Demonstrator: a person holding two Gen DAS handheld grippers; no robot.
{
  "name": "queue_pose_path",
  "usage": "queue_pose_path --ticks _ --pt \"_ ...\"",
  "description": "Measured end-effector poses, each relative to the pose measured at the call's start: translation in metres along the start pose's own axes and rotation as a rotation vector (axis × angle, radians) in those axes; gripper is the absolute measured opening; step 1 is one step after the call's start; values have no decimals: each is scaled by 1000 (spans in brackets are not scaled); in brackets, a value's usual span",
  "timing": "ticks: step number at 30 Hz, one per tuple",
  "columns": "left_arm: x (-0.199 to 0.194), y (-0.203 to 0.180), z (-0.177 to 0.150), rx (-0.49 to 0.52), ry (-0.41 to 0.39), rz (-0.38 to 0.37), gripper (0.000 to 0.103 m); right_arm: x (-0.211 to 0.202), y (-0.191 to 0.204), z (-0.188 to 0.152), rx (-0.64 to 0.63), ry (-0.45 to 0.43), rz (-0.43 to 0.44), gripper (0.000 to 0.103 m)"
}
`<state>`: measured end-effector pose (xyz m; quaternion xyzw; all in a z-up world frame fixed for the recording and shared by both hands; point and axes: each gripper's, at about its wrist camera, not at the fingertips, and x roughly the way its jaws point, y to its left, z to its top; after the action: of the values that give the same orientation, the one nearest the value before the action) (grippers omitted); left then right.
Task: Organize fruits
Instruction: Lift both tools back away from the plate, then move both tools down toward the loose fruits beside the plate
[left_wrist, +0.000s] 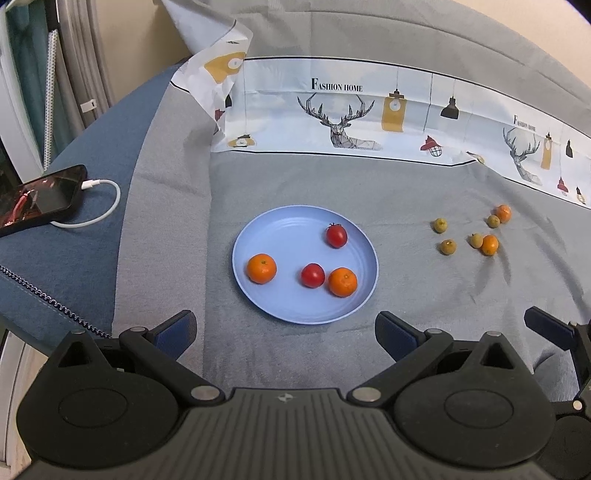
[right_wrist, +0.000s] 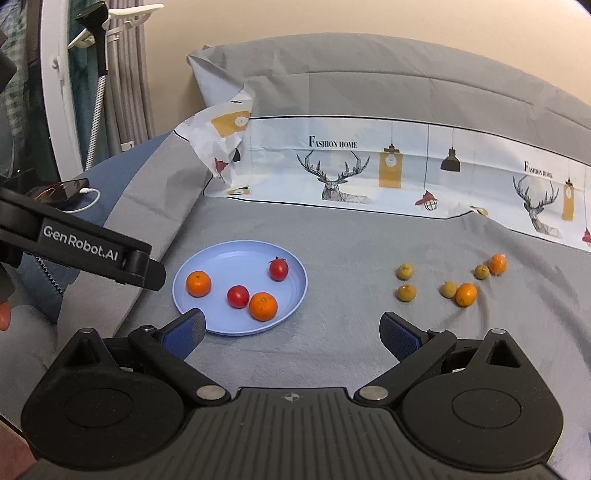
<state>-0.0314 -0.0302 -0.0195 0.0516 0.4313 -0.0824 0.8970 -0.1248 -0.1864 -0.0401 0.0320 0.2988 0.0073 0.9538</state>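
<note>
Plate flat — tomato stem up.

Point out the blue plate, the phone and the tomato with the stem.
blue plate (left_wrist: 280, 229), left wrist view, bare inner surface.
phone (left_wrist: 40, 197), left wrist view, middle of screen.
tomato with the stem (right_wrist: 278, 269), right wrist view, middle of skin.

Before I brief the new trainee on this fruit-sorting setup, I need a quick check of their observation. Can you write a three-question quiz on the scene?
1. How many fruits lie on the blue plate?
2. True or false: the left claw is shut on a tomato.
3. The loose fruits on the grey cloth are: A) left of the plate, B) right of the plate, C) on the phone.

Key: 1. Four: two oranges, two tomatoes. 2. False; both claws, including the right claw, are open and hold nothing. 3. B.
</note>
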Motion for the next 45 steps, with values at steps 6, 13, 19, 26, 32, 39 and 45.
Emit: queue_pose_path --ticks 6,13,19,26,32,39,45 --pt "9 -7 8 8 16 7 103 6 -11 -3 34 10 -5 100" --pt "23 -23 23 30 34 -11 103 19 -39 -6 90 12 -59 100" --pt "52 -51 43 63 76 -17 103 40 -88 -14 165 8 -178 100" --pt "100 -100 66 123 124 -58 103 77 -153 -19 218 -6 -320 100" --pt "158 -153 79 186 189 -107 103 129 -203 -21 170 8 -381 100" --pt "230 -207 93 247 247 -142 103 191 -241 -31 101 47 -357 99" --pt "271 -234 100 280 277 -151 103 213 -249 -28 -12 12 -297 96"
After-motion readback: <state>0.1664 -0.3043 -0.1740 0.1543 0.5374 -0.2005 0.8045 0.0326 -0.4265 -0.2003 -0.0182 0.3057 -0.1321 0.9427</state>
